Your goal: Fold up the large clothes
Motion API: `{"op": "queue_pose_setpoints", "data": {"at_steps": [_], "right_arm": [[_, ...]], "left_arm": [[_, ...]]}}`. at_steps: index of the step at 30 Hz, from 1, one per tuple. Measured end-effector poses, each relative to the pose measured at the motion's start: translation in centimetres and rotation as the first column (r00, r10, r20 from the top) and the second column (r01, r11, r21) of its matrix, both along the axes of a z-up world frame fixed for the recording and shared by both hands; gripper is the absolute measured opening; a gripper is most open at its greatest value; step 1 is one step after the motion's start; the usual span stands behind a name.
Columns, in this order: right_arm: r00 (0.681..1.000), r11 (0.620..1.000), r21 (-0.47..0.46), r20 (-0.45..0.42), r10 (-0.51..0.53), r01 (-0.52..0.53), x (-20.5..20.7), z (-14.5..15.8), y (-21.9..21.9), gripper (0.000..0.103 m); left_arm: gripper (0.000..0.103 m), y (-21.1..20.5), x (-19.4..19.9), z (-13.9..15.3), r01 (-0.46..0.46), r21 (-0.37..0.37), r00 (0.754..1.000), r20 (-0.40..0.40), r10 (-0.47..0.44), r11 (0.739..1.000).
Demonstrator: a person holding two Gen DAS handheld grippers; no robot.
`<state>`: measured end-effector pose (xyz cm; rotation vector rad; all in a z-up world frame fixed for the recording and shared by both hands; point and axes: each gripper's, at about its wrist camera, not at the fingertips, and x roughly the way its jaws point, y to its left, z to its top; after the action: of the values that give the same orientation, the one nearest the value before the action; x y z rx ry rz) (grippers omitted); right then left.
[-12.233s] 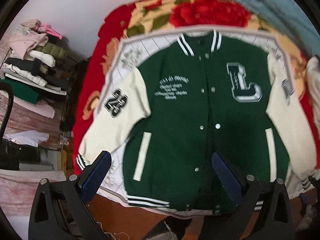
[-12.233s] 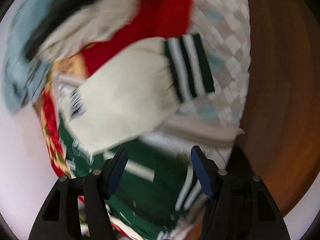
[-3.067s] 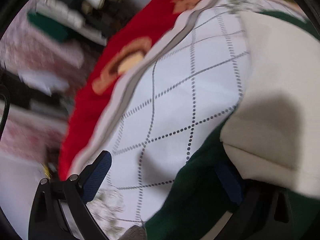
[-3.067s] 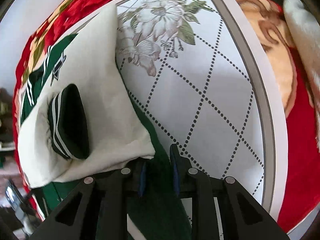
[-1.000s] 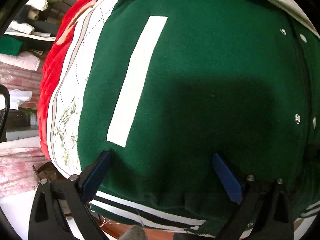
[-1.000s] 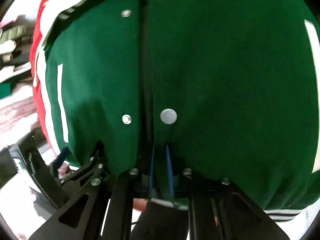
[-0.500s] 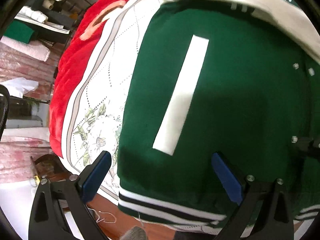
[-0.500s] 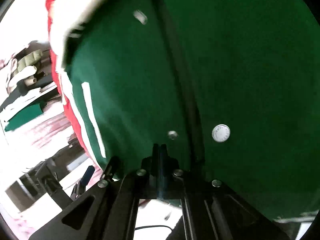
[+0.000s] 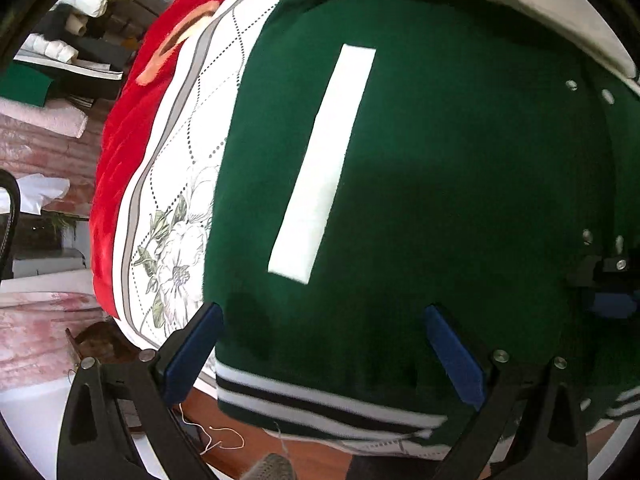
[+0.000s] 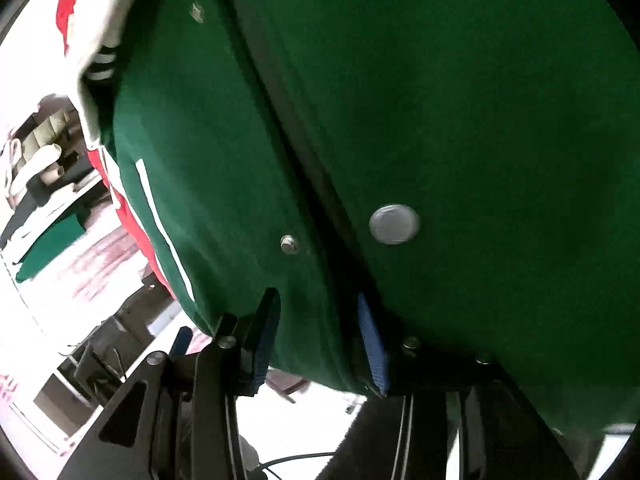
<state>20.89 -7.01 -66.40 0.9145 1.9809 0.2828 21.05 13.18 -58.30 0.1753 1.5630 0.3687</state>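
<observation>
A green varsity jacket (image 9: pixel 460 184) with cream sleeves lies front up on the bed, its sleeves folded across the top. Its striped hem (image 9: pixel 320 404) hangs at the near edge. My left gripper (image 9: pixel 324 354) is open and empty, its blue pads over the hem's left part below the white pocket strip (image 9: pixel 320 160). My right gripper (image 10: pixel 316 340) is partly open with the jacket's (image 10: pixel 440 100) front placket edge between its pads, near a snap button (image 10: pixel 394 224). The right gripper also shows at the right edge of the left wrist view (image 9: pixel 612 284).
A white quilted sheet with a flower print (image 9: pixel 180 216) lies under the jacket on a red blanket (image 9: pixel 120 128). Shelves with folded clothes (image 9: pixel 60 56) stand at the far left. Brown floor (image 9: pixel 248 440) shows below the bed edge.
My right gripper was shut on the jacket's bottom front edge and has opened part way. My left gripper has shifted slightly right along the hem and stayed open.
</observation>
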Motion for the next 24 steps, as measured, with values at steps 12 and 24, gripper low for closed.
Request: {"op": "queue_pose_setpoints", "data": {"at_steps": [12,24], "right_arm": [[0.969,0.96,-0.254,0.184,0.164,-0.114,1.2,5.0,-0.3,0.004],[0.94,0.96,-0.28,0.322,0.112,-0.019,2.5,10.8,-5.6,0.052]], "left_arm": [[0.103,-1.4,0.4,2.1,0.062,-0.006,0.997,0.035,-0.062,0.998],[0.103,-6.2,2.3,3.3,0.128,-0.036,0.989,0.082,-0.124,0.991]]}}
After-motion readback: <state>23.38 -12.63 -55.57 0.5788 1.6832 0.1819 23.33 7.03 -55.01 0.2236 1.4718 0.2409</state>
